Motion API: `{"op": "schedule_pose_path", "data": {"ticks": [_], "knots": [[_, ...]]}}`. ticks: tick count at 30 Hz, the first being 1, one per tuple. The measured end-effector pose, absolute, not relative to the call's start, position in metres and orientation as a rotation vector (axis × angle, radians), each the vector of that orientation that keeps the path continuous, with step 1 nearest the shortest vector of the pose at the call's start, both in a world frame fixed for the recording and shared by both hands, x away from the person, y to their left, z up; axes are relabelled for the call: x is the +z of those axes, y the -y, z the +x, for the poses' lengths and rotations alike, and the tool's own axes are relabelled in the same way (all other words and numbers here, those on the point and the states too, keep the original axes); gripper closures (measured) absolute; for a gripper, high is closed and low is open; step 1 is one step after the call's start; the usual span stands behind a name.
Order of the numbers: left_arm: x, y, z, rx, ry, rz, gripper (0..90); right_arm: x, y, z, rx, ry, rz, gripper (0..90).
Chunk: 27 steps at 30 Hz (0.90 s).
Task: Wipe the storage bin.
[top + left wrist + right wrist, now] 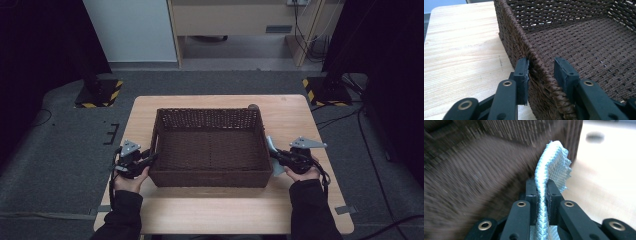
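Black jaws of the left gripper [541,72] straddled the near-left rim of the woven basket [584,47], one pad against the outer wall, the other standing just clear inside. At the basket's right side, the right gripper [541,187] pinched a pale blue cloth [554,162] tight between its pads, just beside the outer wall. Apparently the step was steadying the basket while bringing the cloth in. Next, the cloth needed lifting over the rim and releasing inside.

Pale blue cloth [551,167] stands crumpled beside brown woven basket [210,177].
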<state>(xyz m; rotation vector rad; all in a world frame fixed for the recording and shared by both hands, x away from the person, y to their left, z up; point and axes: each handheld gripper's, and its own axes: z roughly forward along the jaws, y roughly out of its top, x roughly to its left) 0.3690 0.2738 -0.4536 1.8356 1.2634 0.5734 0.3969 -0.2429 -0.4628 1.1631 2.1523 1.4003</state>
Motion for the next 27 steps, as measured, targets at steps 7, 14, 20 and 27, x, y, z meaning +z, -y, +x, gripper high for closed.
{"op": "schedule_pose_path", "data": {"ticks": [7,14,20,27], "knots": [[-0.454,-0.272,0.378,0.573,-1.265,1.831,64.1,-0.462,0.244,0.389,1.358,-2.187,1.112,83.8],[-0.455,-0.273,0.378,0.599,-1.262,1.818,54.0,-0.500,0.239,0.397,1.171,-2.347,1.231,83.8],[-0.454,-0.276,0.374,0.596,-1.243,1.807,43.9,-0.495,0.240,0.395,1.192,-2.326,1.218,83.8],[-0.450,-0.274,0.368,0.600,-1.221,1.833,43.7,-0.455,0.251,0.369,1.370,-2.195,1.056,83.8]]}}
